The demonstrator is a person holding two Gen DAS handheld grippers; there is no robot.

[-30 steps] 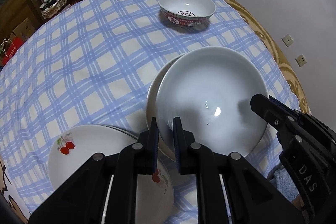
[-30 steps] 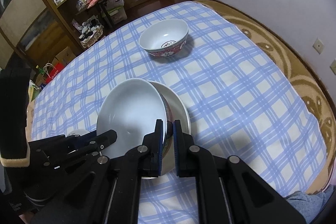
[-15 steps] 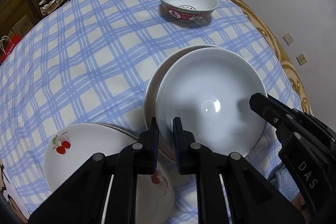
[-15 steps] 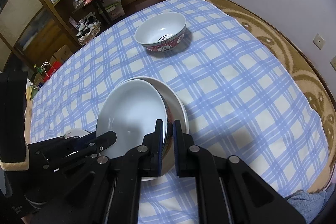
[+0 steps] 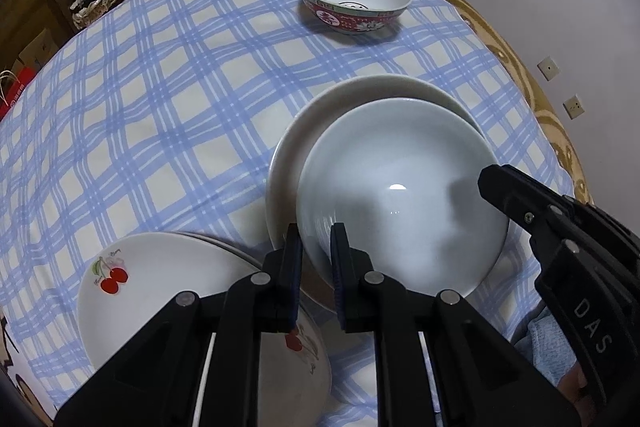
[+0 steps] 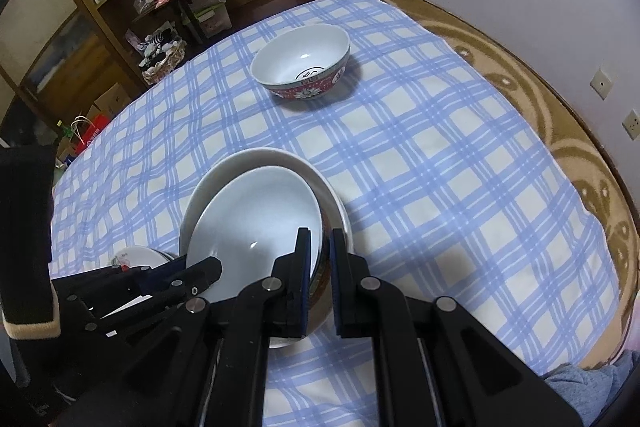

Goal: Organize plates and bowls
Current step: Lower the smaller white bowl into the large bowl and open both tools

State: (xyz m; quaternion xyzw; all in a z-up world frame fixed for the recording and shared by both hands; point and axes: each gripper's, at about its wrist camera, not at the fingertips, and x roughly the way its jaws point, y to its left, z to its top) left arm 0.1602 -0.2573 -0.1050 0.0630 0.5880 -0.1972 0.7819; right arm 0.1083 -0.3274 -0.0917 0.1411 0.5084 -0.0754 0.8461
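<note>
Holding the big bowl (image 5: 400, 195) by its near rim, the left gripper (image 5: 316, 259) pinches the edge between its two black fingers. The right gripper (image 6: 320, 263) pinches the same bowl on its other side, with one finger inside the bowl and one outside. The big bowl sits tilted over a white plate (image 5: 344, 107) on the blue checked tablecloth (image 5: 168, 99), and the plate peeks out behind the bowl. Just left of the big bowl lies a plate with red cherries (image 5: 168, 287), partly under the left gripper. Far behind the big bowl stands a smaller bowl with a pink flower band (image 5: 354, 1), well apart from it.
</note>
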